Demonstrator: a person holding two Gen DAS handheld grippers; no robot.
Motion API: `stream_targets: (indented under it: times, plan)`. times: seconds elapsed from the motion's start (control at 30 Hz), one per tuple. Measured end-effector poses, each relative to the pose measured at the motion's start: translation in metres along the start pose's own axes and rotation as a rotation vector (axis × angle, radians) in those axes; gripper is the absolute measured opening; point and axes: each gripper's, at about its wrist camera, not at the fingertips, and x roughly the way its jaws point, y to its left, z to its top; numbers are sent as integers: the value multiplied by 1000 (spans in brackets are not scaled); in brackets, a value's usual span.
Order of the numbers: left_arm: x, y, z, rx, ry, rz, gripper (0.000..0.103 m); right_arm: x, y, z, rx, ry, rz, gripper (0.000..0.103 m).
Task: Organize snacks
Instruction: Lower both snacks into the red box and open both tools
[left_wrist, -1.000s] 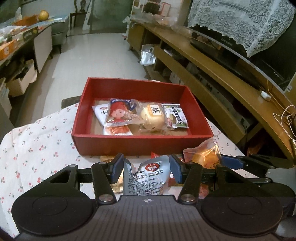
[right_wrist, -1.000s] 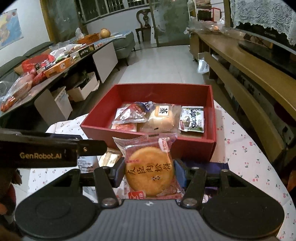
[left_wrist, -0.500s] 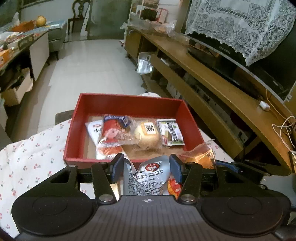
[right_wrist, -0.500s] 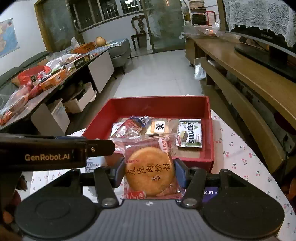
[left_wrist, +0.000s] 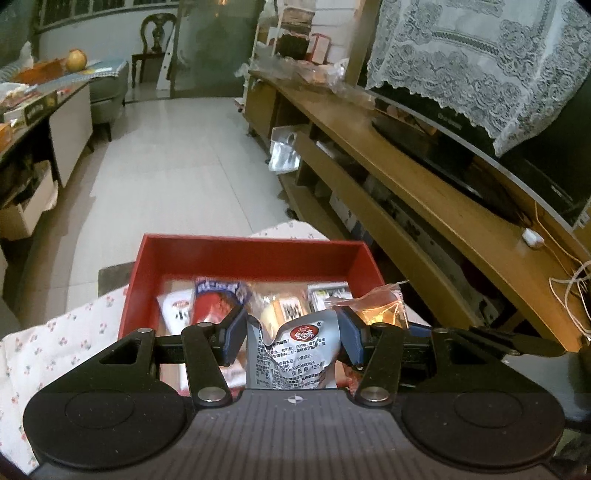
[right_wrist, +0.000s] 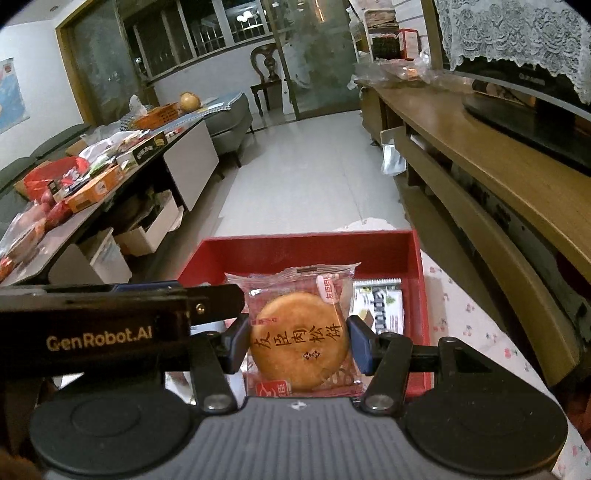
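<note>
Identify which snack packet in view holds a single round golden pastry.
The clear packet clamped in the right gripper, printed with large dark characters. The left gripper holds a silver foil pouch; packets in the red box differ.

A table under a white cloth (right_wrist: 476, 325) with small red flowers fills the lower frame. A red box (right_wrist: 306, 245) sits directly on it, lower centre, holding packets.

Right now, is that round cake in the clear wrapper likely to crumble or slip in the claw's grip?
Probably crumbly: the round cake looks like baked pastry, so a hard squeeze may crack it. The right gripper pinches its glossy wrapper at both sides, which could slide. It seems light.
</note>
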Motion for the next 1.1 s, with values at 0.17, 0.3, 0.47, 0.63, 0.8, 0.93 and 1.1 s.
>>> stream_targets:
  times: [0.17,0.3,0.47,0.63,0.8,0.93,1.1]
  plan:
    - [20,4,10,-7,-2,11,61,21,-4,12,7,4,-10,61]
    - [36,8,14,-16,8,23,61,41,-7,17,2,19,-27,61]
    - [54,16,12,-29,32,43,61,63,-13,17,-4,46,-56,61]
    - [67,25,7,-51,59,60,61,79,-19,14,-10,81,-81,61]
    - [69,27,4,-57,68,69,62,90,-24,11,-7,116,-91,61]
    - [71,28,4,-61,75,73,63,95,-28,7,-6,138,-111,61]
    - [71,27,4,-63,77,74,72,96,-27,5,-12,128,-112,61]
